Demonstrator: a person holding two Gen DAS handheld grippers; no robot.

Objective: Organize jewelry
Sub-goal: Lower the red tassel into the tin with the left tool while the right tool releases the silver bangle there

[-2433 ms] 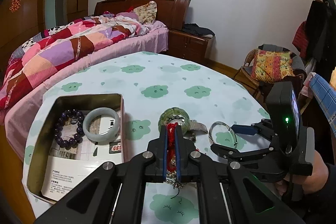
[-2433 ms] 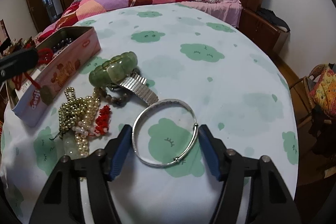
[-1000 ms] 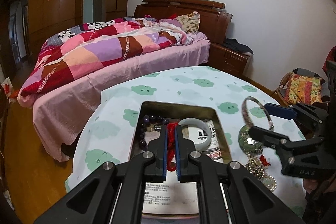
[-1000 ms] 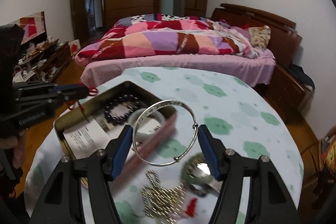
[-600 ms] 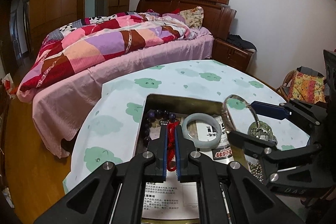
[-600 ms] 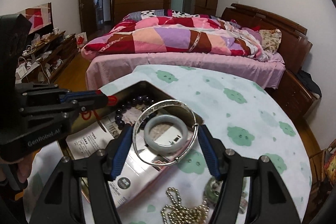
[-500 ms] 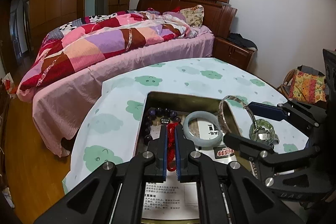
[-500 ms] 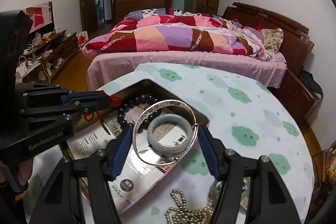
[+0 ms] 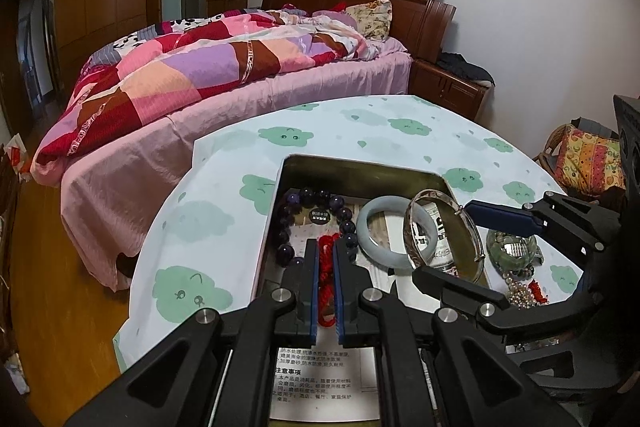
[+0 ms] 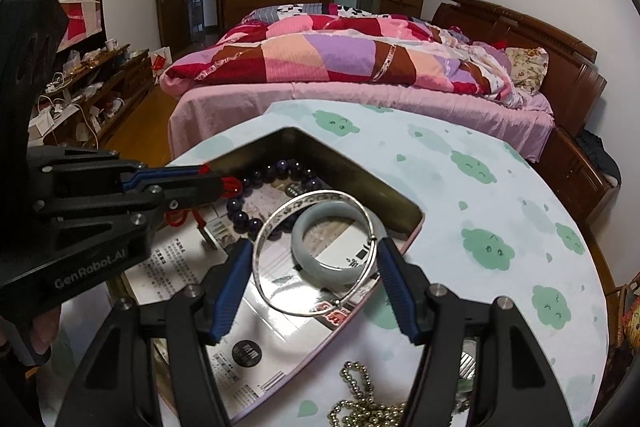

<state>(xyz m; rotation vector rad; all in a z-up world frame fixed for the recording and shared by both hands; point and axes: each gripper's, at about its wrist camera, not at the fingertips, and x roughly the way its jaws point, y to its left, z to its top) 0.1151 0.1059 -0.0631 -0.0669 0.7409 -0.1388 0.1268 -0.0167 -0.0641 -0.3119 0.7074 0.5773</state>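
Observation:
An open metal tin [image 9: 360, 163] [image 10: 352, 163] on the round table holds a purple bead bracelet [image 9: 316, 197] [image 10: 280, 169] and a pale jade bangle [image 9: 372, 239] [image 10: 298, 243]. My left gripper [image 9: 325, 247] [image 10: 224, 185] is shut on a red cord piece [image 9: 325, 267], low over the tin's near left part beside the purple beads. My right gripper [image 10: 314, 259] [image 9: 444, 241] is shut on a silver bangle [image 10: 294, 203] [image 9: 410, 231], held across its width. It hangs tilted just above the jade bangle, inside the tin's right side.
Right of the tin lie a green bead bracelet with a watch [image 9: 512, 247] and pearl and gold bead strands [image 9: 520, 295] [image 10: 360, 403]. A printed leaflet [image 9: 312, 379] lines the tin. A bed [image 9: 240, 67] stands beyond the table edge; a hand [image 10: 40, 331] holds the left gripper.
The right gripper lifted the silver bangle off the table and carried it left over the tin. The left gripper brought the red cord over the tin. Both have sunk slightly.

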